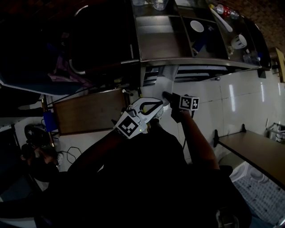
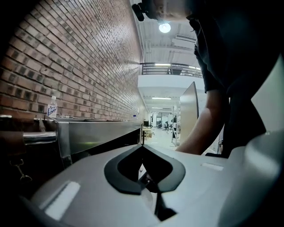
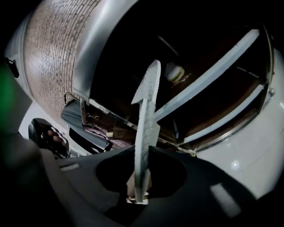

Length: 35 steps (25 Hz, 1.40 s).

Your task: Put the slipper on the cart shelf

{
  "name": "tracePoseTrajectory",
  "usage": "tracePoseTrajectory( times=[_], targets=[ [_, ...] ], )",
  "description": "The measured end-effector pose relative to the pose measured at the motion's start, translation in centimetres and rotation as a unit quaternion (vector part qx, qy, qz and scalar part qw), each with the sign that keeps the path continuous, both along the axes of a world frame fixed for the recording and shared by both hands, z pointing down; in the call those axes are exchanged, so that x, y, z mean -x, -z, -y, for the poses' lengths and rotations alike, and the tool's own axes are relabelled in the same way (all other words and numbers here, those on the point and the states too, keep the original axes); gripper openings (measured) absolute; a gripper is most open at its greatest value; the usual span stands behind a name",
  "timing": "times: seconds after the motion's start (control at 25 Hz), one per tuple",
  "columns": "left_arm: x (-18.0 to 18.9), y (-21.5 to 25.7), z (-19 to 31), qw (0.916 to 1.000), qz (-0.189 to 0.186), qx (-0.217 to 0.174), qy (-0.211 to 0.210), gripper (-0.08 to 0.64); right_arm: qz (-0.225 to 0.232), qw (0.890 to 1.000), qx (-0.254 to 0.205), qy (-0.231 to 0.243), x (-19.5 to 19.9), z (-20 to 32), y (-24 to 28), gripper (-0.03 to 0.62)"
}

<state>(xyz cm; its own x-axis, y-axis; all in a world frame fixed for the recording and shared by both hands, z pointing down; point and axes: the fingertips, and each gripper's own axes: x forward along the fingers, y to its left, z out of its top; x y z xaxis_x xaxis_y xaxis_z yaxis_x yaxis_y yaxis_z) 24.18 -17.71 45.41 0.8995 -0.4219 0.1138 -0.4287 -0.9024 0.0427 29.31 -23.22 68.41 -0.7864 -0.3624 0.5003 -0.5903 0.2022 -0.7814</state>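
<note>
Gripping a pale slipper (image 3: 145, 115) edge-on, right tongs (image 3: 142, 153) are clamped on its lower end. Thin ribbed sole stands up out of the jaws, slightly bowed, toe end uppermost. Slipper is in the air, on no shelf.

Behind the slipper in the right gripper view: dark inside of a steel cart (image 3: 208, 75), 2 pale shelf edges (image 3: 222, 117) crossing on a slant. Small round pale vessel (image 3: 174, 73) sits deep in the cart just beside the slipper's tip; cannot tell what kind.

Left tongs (image 2: 142, 145) are closed tip to tip, nothing held. They point along a brick wall (image 2: 80, 66), level with the cart's steel top edge. Water bottle (image 2: 52, 106) stands upright on that top against the wall. Person's bare forearm (image 2: 202, 128) crosses at the view's right.

Head view is dim. Both tongs sit close together below the cart's front rim, left one white-bodied, right one dark. Each carries a marker cube. Cart's upper level holds a white bowl (image 1: 197, 26), a white cup (image 1: 239, 41) and a red-capped bottle lying down (image 1: 222, 10). Brown tabletop (image 1: 89, 111) lies left of the tongs, a 2nd brown tabletop (image 1: 254, 149) well apart at right. Floor is pale glossy tile (image 1: 231, 95).
</note>
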Motion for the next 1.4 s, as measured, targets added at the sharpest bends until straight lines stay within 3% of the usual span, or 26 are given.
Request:
tracePoseTrajectory(
  times=[0.4,0.68,0.76,0.96,1.16,1.32,1.4],
  targets=[
    [-0.7,-1.2,3.3,0.9966,0.022,0.014,0.079,0.002,-0.001,0.996,-0.01,0.092,1.1,8.8,-1.9,0.066],
    [-0.9,-1.9,4.6,0.992,0.032,0.02,0.12,0.002,0.005,0.991,-0.025,0.128,2.9,13.5,-2.2,0.066],
    [-0.9,-2.6,4.6,0.9911,0.047,0.014,0.124,0.002,0.015,0.991,-0.034,0.125,3.5,14.5,-2.0,0.066],
    [-0.9,-2.2,5.1,0.9882,0.032,0.027,0.147,0.002,0.052,0.994,-0.052,0.085,3.7,16.5,-2.3,0.067],
    [-0.9,-3.0,5.1,0.9867,0.044,0.03,0.153,0.002,0.086,0.994,-0.055,0.039,3.3,17.6,-2.8,0.069],
    [-1.3,-3.3,5.0,0.9869,0.048,0.03,0.151,0.002,0.09,0.994,-0.063,0.012,2.4,18.1,-2.9,0.088],
    [-1.5,-3.3,5.1,0.9874,0.049,0.028,0.148,0.002,0.084,0.994,-0.071,0.003,2.1,18.2,-2.5,0.136]
  ],
)
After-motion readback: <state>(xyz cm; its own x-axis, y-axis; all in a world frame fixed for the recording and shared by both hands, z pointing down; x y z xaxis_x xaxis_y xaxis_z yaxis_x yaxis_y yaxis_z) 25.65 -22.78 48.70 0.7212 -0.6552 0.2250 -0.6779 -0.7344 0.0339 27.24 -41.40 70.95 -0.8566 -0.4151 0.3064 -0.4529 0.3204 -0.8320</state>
